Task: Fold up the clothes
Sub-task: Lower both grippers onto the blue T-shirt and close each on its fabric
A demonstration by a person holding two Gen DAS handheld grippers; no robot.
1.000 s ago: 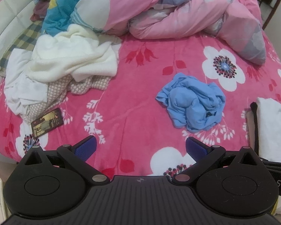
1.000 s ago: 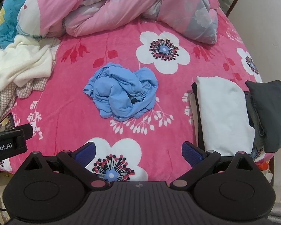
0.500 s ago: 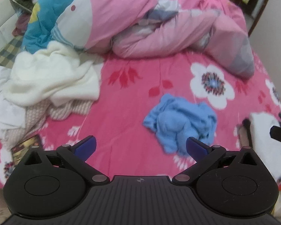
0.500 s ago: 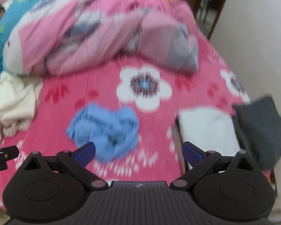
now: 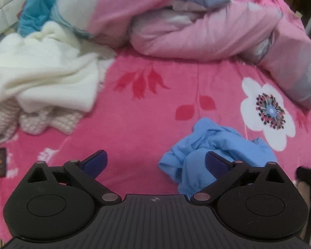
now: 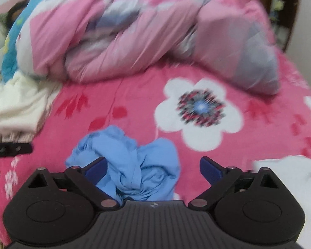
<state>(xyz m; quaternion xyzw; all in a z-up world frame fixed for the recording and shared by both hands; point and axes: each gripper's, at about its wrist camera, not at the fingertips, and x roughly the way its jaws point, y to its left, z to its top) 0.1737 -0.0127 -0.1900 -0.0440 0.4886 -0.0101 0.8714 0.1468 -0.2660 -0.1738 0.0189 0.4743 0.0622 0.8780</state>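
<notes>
Right wrist view: the blue garment (image 6: 132, 161) is seen crumpled, unfolded, on the bed (image 6: 259, 137); the right gripper (image 6: 153, 169) jaws, wide, are closing around it ungripped; the left gripper (image 5: 155, 161) jaws are spread, empty.

Bed (image 5: 147, 112): covered by a bright pink sheet printed with white flowers and red leaves.
Quilt (image 5: 207, 27): pink, white and grey, bunched along the far side of the bed.
Headboard (image 5: 4, 2): pale, padded, at the bed's far left.
Wall (image 6: 309, 20): plain, light, beyond the bed's right edge.
Doorway (image 6: 284, 6): dark, beside the wall.
Light: soft, even, indoor.
</notes>
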